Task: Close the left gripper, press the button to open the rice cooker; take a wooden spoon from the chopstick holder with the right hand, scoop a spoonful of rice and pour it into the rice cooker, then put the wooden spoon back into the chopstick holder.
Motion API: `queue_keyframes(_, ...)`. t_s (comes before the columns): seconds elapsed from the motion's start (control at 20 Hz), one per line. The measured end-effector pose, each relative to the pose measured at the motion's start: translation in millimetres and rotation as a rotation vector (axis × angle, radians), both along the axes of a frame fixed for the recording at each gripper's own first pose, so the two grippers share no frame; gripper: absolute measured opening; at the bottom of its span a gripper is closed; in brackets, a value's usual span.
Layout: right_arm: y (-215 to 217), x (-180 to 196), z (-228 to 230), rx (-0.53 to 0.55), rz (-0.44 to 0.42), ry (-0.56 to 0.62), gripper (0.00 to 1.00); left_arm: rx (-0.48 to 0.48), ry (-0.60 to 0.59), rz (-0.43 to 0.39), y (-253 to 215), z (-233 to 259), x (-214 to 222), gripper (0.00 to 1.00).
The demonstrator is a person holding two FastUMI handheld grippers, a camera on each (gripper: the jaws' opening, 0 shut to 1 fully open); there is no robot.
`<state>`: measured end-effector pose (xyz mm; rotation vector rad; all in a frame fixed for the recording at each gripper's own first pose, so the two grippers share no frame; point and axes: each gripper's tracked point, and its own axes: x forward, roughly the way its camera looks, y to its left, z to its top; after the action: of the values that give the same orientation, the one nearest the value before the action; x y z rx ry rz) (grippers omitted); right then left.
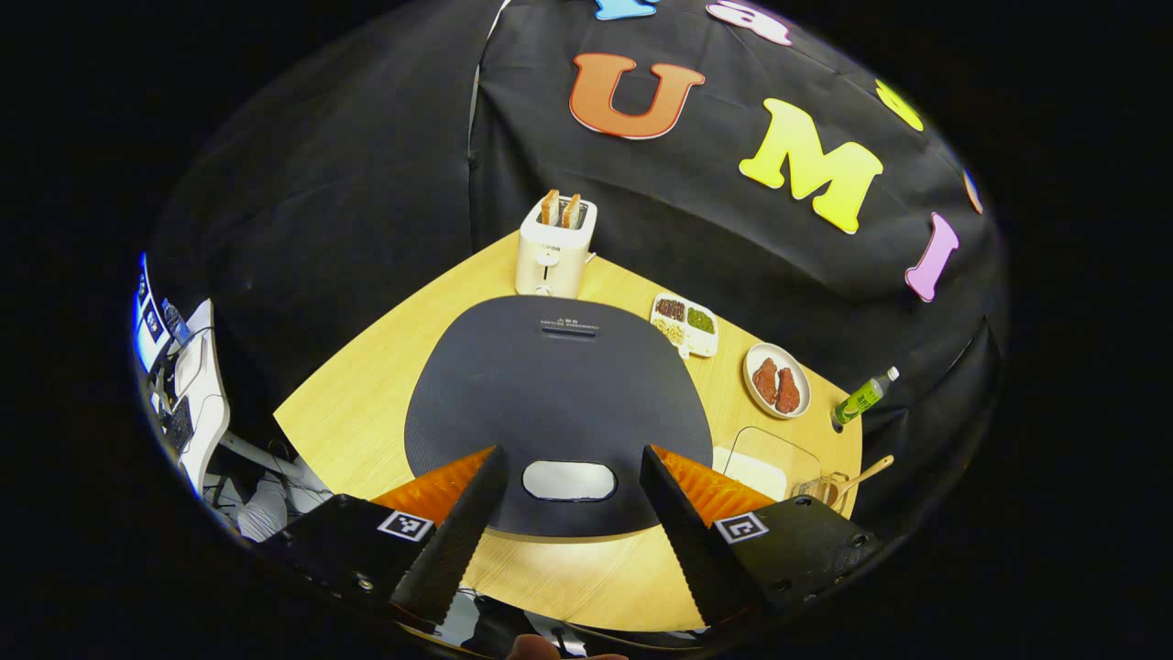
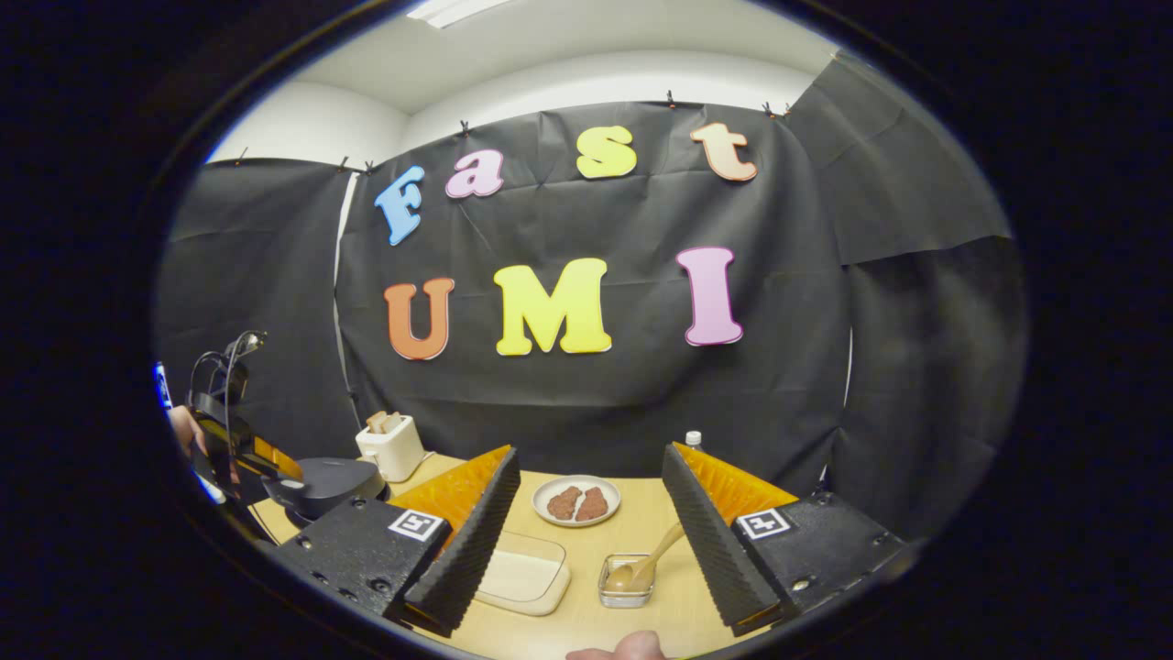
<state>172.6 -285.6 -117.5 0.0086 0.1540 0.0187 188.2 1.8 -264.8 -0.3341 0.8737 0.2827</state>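
The dark rice cooker [image 1: 550,385] sits right below my left gripper [image 1: 570,454], lid down. Its pale oval button [image 1: 568,480] lies between the two spread fingers, and the gripper is open. My right gripper [image 2: 588,451] is also open and holds nothing. Low between its fingers stands a small glass chopstick holder [image 2: 626,587] with the wooden spoon [image 2: 652,557] leaning in it. A clear shallow box of rice [image 2: 524,576] lies just left of the holder. The box [image 1: 765,454] and the spoon [image 1: 866,475] also appear right of the cooker. The left gripper [image 2: 240,451] hovers over the cooker [image 2: 325,484].
A white toaster [image 1: 554,246] with bread stands behind the cooker. On the wooden table [image 1: 367,403] there are also a divided tray of beans [image 1: 685,323], a plate with two pieces of meat [image 1: 777,380], and a green bottle [image 1: 863,396] near the right edge.
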Motion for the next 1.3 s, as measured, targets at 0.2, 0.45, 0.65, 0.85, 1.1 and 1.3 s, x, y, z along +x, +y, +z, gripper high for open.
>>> queue_keyframes(0.2, -3.0, -5.0, 6.2, -0.016, -0.007, -0.009, 0.99, -0.020, 0.047, 0.002, -2.0, -23.8, -6.1, 0.96)
queue_keyframes(0.45, -4.6, -6.2, 2.5, 0.007, -0.016, -0.002, 1.00, 0.004, 0.068, -0.027, -3.9, -31.1, -8.5, 0.93)
queue_keyframes(0.65, -1.5, -6.4, -5.5, 0.034, -0.018, 0.012, 1.00, 0.050, 0.099, -0.057, -3.8, -41.1, -14.8, 0.95)
queue_keyframes(0.85, 2.1, -6.2, -4.1, 0.026, -0.019, 0.006, 0.99, 0.085, 0.047, -0.063, -2.8, -35.6, -7.7, 0.94)
queue_keyframes(1.1, 9.1, -23.6, 28.4, -0.007, -0.057, -0.051, 1.00, 0.022, -0.067, -0.063, -10.3, -6.3, -5.4, 0.94)
queue_keyframes(1.3, 36.0, -58.6, 55.7, -0.034, -0.094, -0.097, 1.00, 0.027, -0.260, -0.136, -20.9, 63.7, -15.4, 0.94)
